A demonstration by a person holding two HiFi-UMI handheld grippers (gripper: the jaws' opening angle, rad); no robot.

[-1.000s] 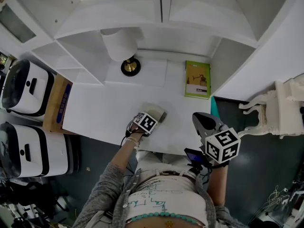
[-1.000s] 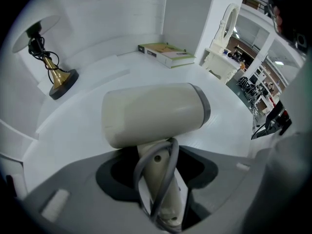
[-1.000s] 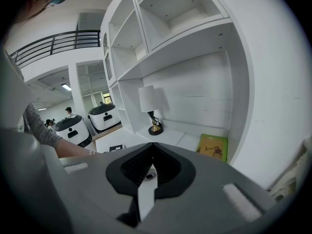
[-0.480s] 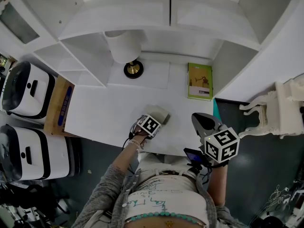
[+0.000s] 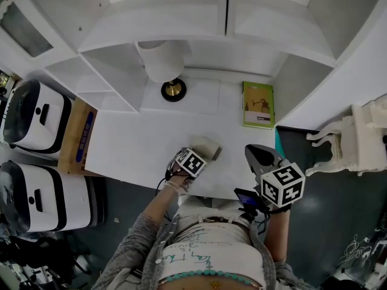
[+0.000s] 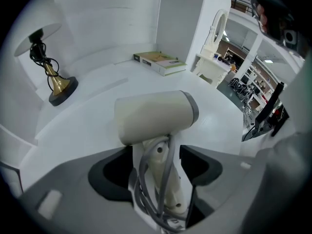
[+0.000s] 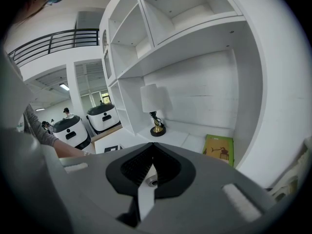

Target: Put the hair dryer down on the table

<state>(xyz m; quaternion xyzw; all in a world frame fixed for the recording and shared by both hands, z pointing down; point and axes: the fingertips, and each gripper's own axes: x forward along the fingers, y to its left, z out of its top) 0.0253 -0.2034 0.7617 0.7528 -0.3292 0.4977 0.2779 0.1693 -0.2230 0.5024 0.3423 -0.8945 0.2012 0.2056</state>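
**Hair dryer (image 6: pixel 156 113) pinched by its handle, near the front edge of the table (image 5: pixel 133 144)**

Far left of the hair dryer, past the table's left edge: two white machines (image 5: pixel 33 122) and a wooden box (image 5: pixel 77 135) against that edge. From there across to the hair dryer, bare white tabletop with open room. Behind and left of the hair dryer, a lamp (image 5: pixel 166 71) standing under the shelves (image 5: pixel 109 65).

At the hair dryer: left gripper (image 6: pixel 158 179) clamped on the handle, with the cord gathered along it and the barrel crosswise above the jaws. Over the table close to its front edge; contact with the surface not readable. Forearm angled up from the body, wrist over that edge.

Behind and right of the hair dryer, a green book (image 5: pixel 258 104) lying flat beside the side wall. Right of the hair dryer, right gripper (image 5: pixel 261 156) pressed together on nothing, at the table's front right corner and well apart from the hair dryer. Farther right, beyond the table's edge, a white carved stand (image 5: pixel 354 141) on dark floor.
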